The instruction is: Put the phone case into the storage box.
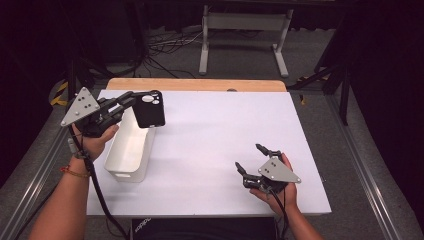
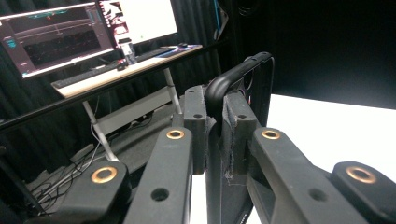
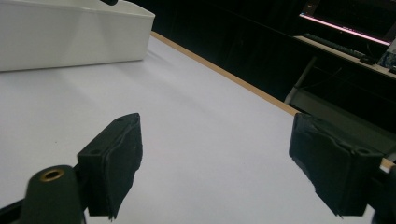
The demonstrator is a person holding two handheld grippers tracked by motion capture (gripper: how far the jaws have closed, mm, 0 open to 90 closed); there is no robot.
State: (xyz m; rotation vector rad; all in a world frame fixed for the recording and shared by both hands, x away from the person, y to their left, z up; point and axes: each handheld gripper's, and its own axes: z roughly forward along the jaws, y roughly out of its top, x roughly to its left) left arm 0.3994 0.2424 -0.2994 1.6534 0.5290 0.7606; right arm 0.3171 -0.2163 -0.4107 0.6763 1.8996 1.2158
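Note:
A black phone case hangs in the air over the far end of a white bin, which stands at the table's left. My left gripper is shut on the case's edge. In the left gripper view the case stands on edge between the two pads, its rim poking up past them. My right gripper rests open near the table's front right, held low over the white surface, jaws wide apart with nothing between them. The right gripper view shows the bin at upper left.
The white tabletop has a wooden strip along its far edge. A white desk frame and cables lie on the floor beyond. Monitors and a keyboard on a desk stand off to the side.

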